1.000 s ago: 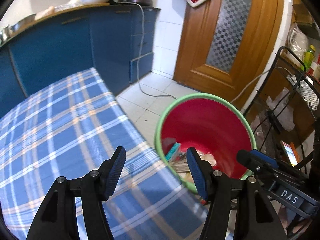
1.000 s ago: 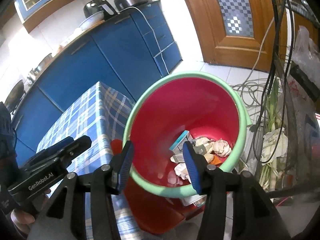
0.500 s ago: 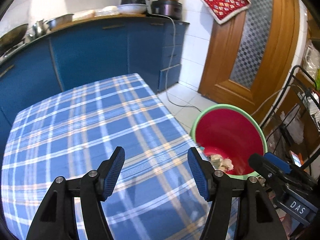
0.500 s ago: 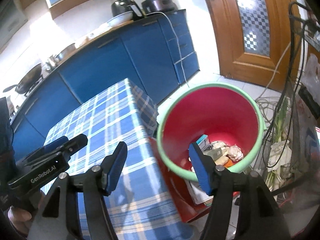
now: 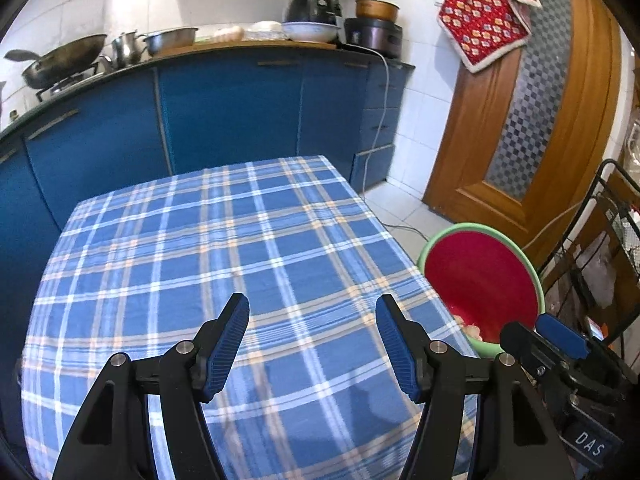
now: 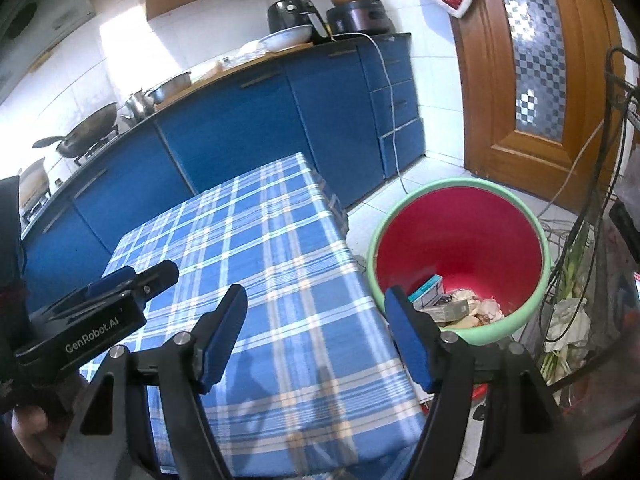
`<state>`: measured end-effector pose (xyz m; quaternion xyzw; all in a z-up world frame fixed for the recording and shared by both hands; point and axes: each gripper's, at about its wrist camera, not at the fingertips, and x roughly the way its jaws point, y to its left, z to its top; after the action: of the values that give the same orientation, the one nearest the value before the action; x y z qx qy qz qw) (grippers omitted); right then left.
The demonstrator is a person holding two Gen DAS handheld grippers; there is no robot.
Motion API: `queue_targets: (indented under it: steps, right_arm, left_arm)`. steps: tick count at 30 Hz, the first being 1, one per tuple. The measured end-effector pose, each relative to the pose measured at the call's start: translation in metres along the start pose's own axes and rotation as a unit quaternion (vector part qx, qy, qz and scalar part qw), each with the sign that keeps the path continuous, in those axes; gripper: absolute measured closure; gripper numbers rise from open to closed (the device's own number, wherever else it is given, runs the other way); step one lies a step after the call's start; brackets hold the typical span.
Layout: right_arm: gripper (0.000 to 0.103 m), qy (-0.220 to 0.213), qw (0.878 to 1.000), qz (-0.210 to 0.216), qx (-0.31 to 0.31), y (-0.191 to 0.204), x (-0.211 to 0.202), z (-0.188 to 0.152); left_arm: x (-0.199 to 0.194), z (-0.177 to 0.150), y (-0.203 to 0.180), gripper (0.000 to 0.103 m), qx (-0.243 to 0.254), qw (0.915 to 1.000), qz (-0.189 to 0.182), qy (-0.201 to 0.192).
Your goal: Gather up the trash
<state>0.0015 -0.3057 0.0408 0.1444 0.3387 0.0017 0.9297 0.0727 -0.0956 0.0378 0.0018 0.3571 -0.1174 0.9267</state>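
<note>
bare checked tablecloth (image 5: 224, 248) lies open; red bin (image 6: 460, 240) stands just beside its edge.

Glossy plastic bin (image 6: 460, 236), woven cloth tablecloth (image 5: 224, 248), varnished wooden door (image 5: 560, 128).

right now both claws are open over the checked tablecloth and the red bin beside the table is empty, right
Not quite. The red bin is not empty: the right wrist view shows a small box and crumpled paper at its bottom. The rest holds: the left claw and right claw are both open over the checked tablecloth.
</note>
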Motion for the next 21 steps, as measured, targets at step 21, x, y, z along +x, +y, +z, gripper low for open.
queue_targets:
  steps: [21]
  right_arm:
    - [0.027, -0.024, 0.999, 0.012, -0.043, 0.035, -0.021, -0.003]
  left_arm:
    - [-0.029, -0.006, 0.027, 0.036, -0.023, 0.9992, 0.023, -0.025]
